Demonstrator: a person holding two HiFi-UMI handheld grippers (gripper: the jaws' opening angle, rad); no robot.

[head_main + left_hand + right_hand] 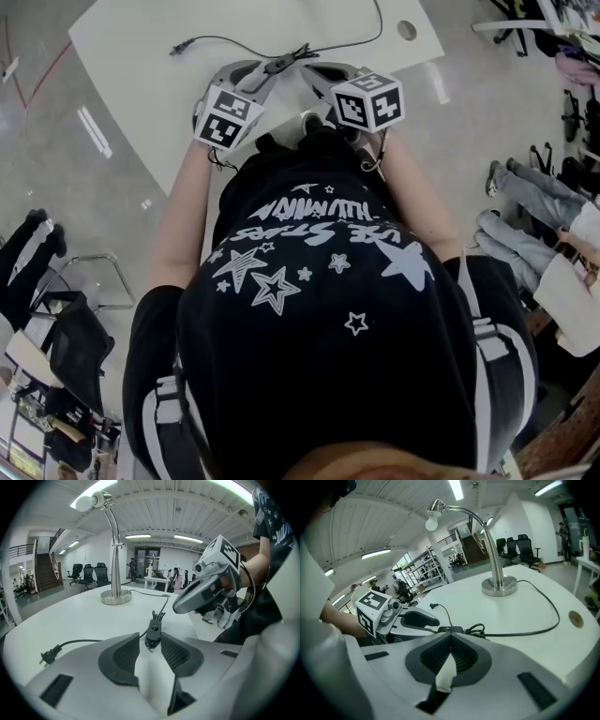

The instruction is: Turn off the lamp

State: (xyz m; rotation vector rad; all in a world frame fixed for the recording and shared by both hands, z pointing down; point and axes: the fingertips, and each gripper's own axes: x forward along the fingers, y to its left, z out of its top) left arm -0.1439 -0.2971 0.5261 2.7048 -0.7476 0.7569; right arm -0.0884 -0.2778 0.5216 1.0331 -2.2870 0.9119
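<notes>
The silver gooseneck lamp (116,597) stands far back on the white table (141,56), and its bulb (431,523) looks white; whether it is lit I cannot tell. Its black cord carries an inline switch (153,632) that lies flat on the table. My left gripper (150,639) is open, with the near end of the switch between its fingertips and a gap on the left side. Just behind the switch (450,630), my right gripper (450,637) points at it with its pads meeting at the tip. In the head view both grippers (251,77) (323,73) flank the switch (278,64).
The cord's plug (176,49) lies loose to the left on the table. A round cable hole (406,30) sits near the table's right edge. Seated people (525,192) are on the floor side to the right, and an office chair (75,347) is at the left.
</notes>
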